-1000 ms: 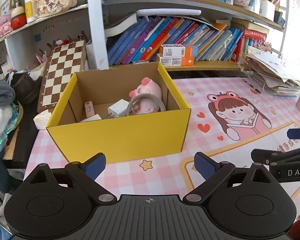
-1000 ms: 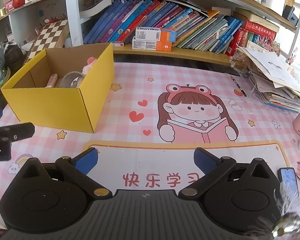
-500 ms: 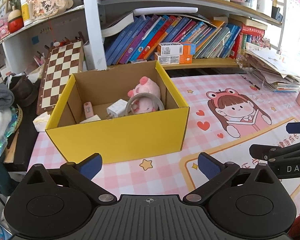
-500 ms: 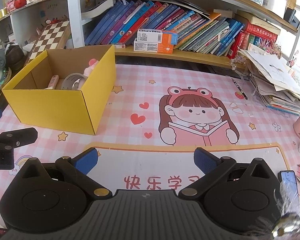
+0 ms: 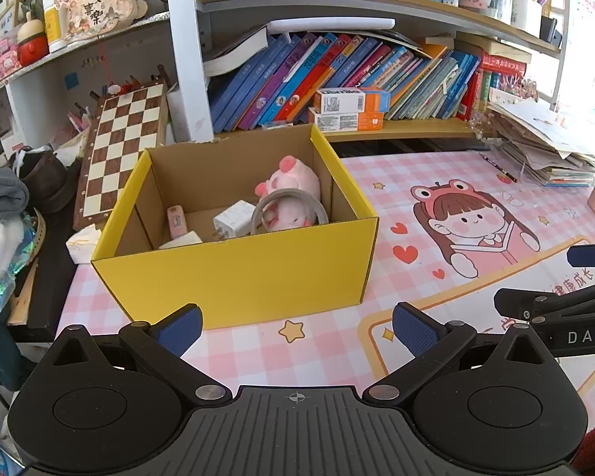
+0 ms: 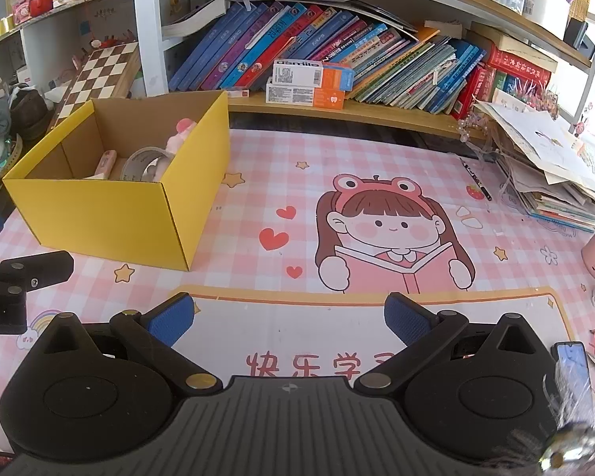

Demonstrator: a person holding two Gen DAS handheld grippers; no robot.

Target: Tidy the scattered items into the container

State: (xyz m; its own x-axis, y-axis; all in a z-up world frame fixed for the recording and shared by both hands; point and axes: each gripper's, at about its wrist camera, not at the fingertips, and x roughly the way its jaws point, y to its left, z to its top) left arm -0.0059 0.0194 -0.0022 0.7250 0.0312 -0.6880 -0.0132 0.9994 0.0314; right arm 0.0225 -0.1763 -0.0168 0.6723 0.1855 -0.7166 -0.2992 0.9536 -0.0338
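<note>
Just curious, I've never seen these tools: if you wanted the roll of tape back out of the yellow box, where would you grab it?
Judging by its pose, from above: the tape roll stands on edge against the pink plush, so pinch its upper rim, one finger inside the ring.

Matt cardboard box (image 5: 234, 273) – fuzzy plush pig (image 5: 293, 186) inside
</note>
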